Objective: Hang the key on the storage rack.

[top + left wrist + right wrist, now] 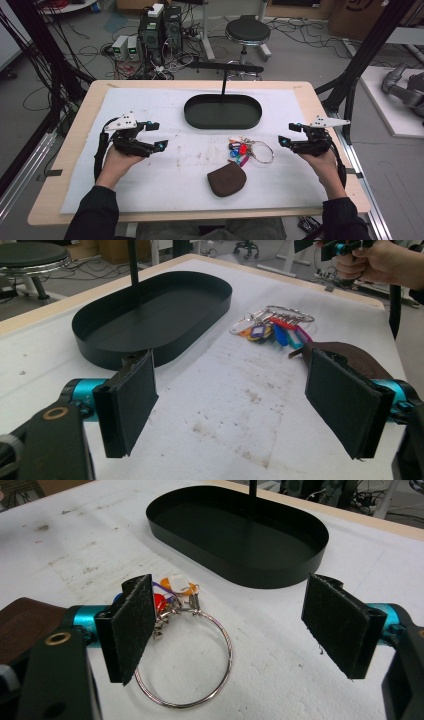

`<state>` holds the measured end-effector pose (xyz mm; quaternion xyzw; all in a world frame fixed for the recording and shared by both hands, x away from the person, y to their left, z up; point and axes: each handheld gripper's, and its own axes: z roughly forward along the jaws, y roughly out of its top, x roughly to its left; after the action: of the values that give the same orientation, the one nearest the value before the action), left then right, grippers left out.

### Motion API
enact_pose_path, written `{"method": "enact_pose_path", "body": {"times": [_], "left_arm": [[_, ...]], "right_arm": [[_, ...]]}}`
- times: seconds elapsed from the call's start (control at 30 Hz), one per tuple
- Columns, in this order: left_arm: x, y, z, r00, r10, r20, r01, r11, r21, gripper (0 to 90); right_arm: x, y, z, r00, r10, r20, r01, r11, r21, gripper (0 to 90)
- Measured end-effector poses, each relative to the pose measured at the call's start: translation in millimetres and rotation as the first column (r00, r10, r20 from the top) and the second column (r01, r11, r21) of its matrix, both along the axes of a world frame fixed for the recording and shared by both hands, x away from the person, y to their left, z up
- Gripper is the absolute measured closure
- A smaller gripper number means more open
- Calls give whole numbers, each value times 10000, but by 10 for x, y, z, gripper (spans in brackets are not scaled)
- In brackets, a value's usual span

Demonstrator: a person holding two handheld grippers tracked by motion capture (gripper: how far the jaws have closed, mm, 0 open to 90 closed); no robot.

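Progress: nothing moved yet; key bunch (247, 151) and brown pouch (226, 180) lay on the tabletop (165, 170) between my hands, black oval tray (223, 111) empty | my left gripper (156, 136) and right gripper (290, 135) both gaped, holding nothing | right gripper view gave the big key ring (187, 662) just ahead; left gripper view the coloured tags (272, 332).

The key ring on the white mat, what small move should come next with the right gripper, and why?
Probably ease the right gripper forward and down onto the key ring. Its jaws stand wide open with nothing between them, the ring lies flat on the mat just ahead of the left-hand pad, and the black tray beyond is empty. The left gripper sits farther off, also open.
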<state>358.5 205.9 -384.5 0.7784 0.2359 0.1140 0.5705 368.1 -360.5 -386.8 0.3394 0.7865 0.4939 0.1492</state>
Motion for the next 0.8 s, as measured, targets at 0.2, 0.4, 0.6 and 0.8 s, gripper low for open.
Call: {"method": "enact_pose_path", "body": {"times": [0.2,0.4,0.6,0.8], "left_arm": [[-2,11,19,9999,135,57,-133,9997,-197,205],[26,-36,7,10000,77,27,-76,9998,-183,206],[37,-77,-2,10000,-33,-39,32,10000,-66,206],[40,-91,-12,9999,-74,-71,74,10000,63,206]], "right_arm": [[-2,-16,-3,9999,-112,-35,113,9999,96,224],[-39,-53,-14,9998,-162,-151,163,9998,96,265],[-41,-93,-28,9984,-509,-253,510,9987,49,348],[4,-20,-106,9961,-588,-657,558,9973,-467,451]]}}
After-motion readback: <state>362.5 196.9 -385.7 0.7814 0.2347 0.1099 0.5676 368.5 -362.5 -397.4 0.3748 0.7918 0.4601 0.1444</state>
